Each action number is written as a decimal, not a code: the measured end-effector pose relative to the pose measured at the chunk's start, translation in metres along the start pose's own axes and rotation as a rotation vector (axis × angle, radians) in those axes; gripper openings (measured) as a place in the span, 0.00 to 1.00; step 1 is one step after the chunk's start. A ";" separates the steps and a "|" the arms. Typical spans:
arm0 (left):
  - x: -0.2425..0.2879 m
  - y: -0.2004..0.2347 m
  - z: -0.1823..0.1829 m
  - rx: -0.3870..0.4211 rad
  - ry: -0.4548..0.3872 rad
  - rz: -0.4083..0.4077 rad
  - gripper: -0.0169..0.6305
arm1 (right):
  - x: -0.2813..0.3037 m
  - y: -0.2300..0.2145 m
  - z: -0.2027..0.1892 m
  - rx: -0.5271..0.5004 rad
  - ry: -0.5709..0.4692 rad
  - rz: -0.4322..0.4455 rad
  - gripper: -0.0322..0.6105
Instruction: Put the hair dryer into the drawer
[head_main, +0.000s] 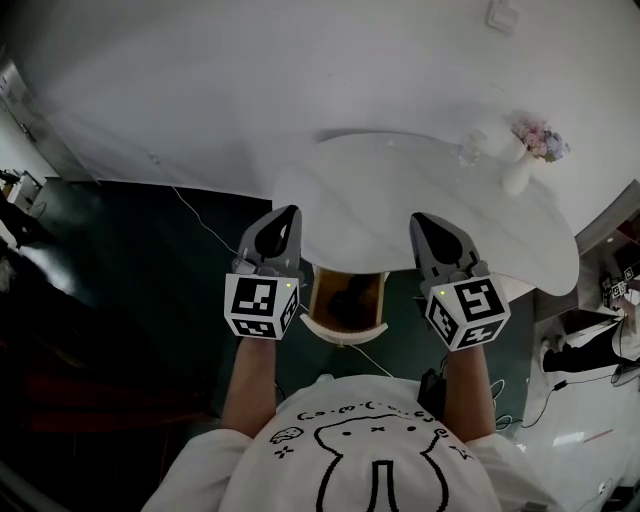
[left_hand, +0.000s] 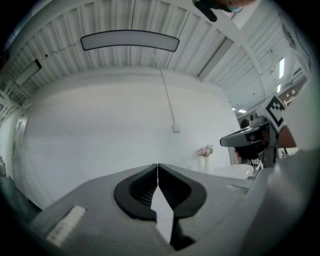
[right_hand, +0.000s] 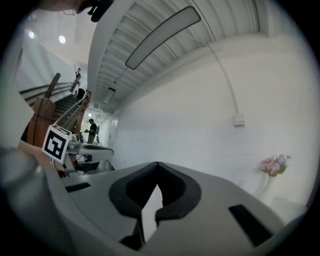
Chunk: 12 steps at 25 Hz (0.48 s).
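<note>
In the head view a wooden drawer stands open under the white table's near edge. A dark object, seemingly the hair dryer, lies inside it. My left gripper is held level above the drawer's left side, jaws shut and empty. My right gripper is level above its right side, also shut with nothing in it. In the left gripper view the left gripper's pads meet in front of a white wall. The right gripper's tips touch in its own view. Neither gripper touches the drawer.
A round white table carries a white vase of pink flowers at its far right, near a white wall. A thin cable runs across the dark floor on the left. Another person sits at the right edge.
</note>
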<state>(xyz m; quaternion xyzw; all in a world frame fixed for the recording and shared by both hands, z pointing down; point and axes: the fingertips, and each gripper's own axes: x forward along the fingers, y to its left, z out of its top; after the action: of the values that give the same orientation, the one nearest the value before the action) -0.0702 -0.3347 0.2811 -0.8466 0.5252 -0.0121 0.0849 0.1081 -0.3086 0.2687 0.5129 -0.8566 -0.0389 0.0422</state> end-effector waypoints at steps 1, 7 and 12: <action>0.000 0.001 0.003 0.008 -0.006 0.001 0.05 | -0.003 -0.005 0.006 -0.015 -0.011 -0.019 0.05; -0.001 0.009 0.024 0.053 -0.046 0.019 0.05 | -0.027 -0.041 0.032 -0.088 -0.061 -0.150 0.05; -0.003 0.016 0.041 0.091 -0.079 0.039 0.05 | -0.041 -0.060 0.040 -0.131 -0.073 -0.229 0.05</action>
<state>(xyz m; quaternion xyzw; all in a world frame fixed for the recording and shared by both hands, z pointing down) -0.0816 -0.3333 0.2380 -0.8314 0.5366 -0.0006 0.1442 0.1753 -0.2996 0.2215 0.6015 -0.7891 -0.1180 0.0397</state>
